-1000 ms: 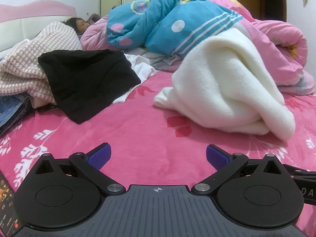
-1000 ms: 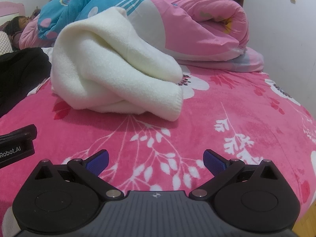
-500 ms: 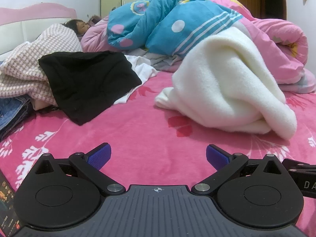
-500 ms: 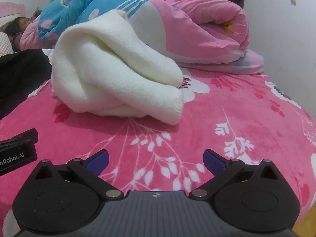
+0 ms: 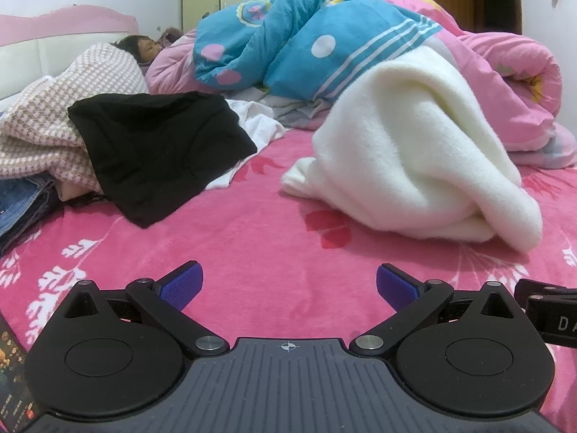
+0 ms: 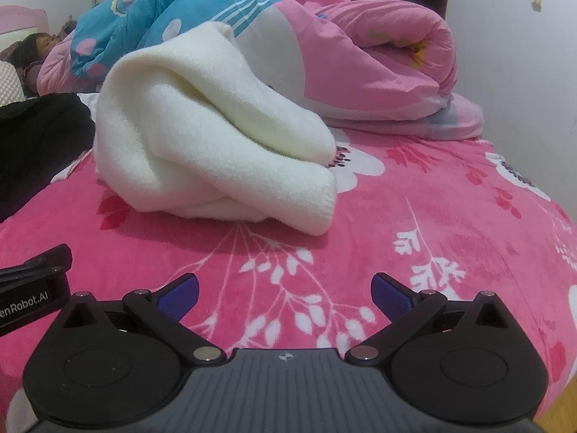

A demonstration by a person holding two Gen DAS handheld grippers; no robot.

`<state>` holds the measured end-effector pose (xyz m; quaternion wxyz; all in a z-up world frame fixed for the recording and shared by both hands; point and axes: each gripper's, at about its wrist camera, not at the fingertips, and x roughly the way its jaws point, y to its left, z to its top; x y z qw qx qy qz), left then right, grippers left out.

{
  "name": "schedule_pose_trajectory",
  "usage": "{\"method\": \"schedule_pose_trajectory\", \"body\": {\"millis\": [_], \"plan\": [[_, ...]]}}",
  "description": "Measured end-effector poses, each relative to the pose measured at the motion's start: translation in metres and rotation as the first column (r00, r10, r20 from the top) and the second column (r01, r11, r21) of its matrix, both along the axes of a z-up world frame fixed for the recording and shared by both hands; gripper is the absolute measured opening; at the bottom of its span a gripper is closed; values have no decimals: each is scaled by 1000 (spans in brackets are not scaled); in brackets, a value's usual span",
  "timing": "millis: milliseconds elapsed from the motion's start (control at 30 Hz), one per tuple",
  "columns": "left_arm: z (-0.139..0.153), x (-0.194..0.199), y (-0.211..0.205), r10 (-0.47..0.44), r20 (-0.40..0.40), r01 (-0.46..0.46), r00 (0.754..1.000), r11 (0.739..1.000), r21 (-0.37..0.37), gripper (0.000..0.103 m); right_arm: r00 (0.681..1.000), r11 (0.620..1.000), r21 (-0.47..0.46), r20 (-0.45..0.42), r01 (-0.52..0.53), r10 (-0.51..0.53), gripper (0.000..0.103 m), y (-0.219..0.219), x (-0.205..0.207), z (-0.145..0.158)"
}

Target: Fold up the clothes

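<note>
A cream fleece garment [image 5: 414, 151] lies crumpled in a heap on the pink flowered bed cover [image 5: 234, 238]; it also shows in the right wrist view [image 6: 212, 148]. A black garment [image 5: 158, 148] is draped over a pile at the left. My left gripper [image 5: 288, 283] is open and empty, low over the cover, well short of both garments. My right gripper [image 6: 285, 290] is open and empty, in front of the cream garment's near corner.
A checked cloth [image 5: 47, 130] and jeans [image 5: 21, 209] lie under the black garment. Rolled pink [image 6: 378, 68] and blue [image 5: 306, 47] quilts lie behind. A child [image 5: 144, 45] sleeps at the headboard. The bed's edge and a wall [image 6: 523, 72] are at the right.
Both grippers have drifted slightly, shifting the view a little; both stay open and the garments have not moved.
</note>
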<state>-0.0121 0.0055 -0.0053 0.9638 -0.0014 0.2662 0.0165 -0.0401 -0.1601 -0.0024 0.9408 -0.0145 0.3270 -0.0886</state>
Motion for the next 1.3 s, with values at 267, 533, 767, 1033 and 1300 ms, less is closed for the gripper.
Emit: {"method": "schedule_pose_trajectory", "body": {"millis": [267,533,767,1033,1300], "plan": [[5,-3,-5,-40,122,48,992,997,-57,103,995,998,30,77,-62,59,103,-18,1,6],[31,40,-30,-116,178,107,977,993,57,103,962,987,48,236,-155,140,103,-51,26,41],[36,96,-40,-139,223,132,965,990,44,103,917,946,145,327,-288,229,103,-70,90,68],[12,123,-42,-152,166,158,974,987,-23,89,878,881,174,289,-439,381,82,-52,156,58],[9,115,-43,-180,137,182,974,983,-4,27,898,878,218,222,-426,381,22,-45,160,40]]}}
